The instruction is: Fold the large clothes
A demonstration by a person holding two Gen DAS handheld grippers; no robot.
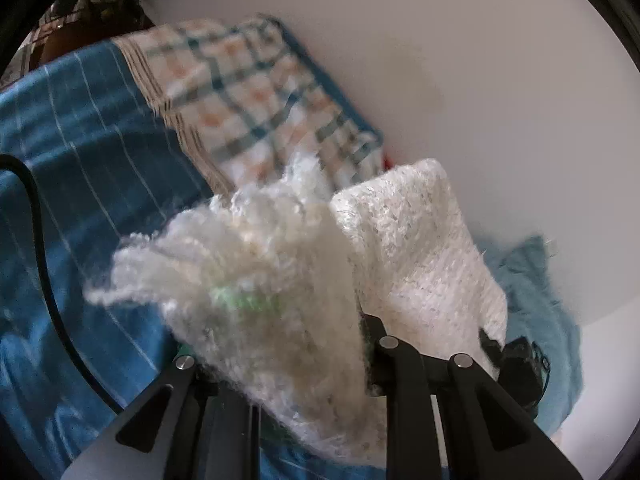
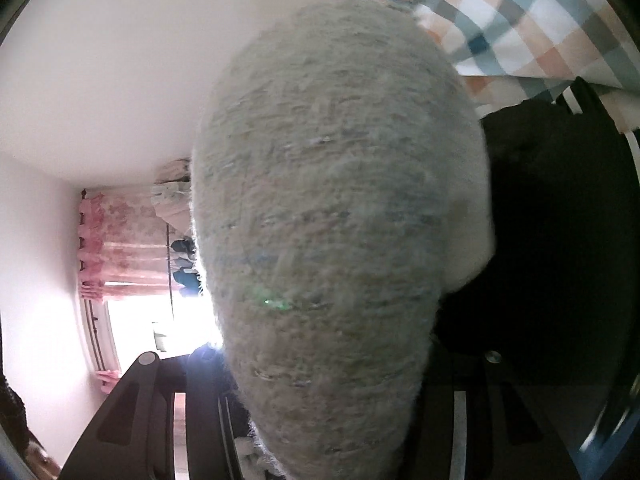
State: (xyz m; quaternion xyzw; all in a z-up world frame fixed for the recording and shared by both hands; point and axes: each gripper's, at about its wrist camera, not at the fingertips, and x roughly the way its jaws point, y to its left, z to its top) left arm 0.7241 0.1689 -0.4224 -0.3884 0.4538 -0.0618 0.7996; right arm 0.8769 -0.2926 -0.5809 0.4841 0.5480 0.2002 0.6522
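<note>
Over the bed: white fuzzy garment (image 1: 304,264) held up between both tools
Left gripper (image 1: 316,340): pinching the garment, cloth draped over its fingers
Right gripper (image 2: 320,380): fingers buried under the garment (image 2: 340,200); cannot tell its state
Bedding: blue striped sheet (image 1: 80,168), checked blanket (image 1: 256,96)
Backdrop: pink curtain (image 2: 120,236)

Left gripper (image 1: 316,344): matte black angular arms, triangular cutouts, silver round screw heads at pivots. Right gripper (image 2: 320,360): same black arms, silver screws.
</note>
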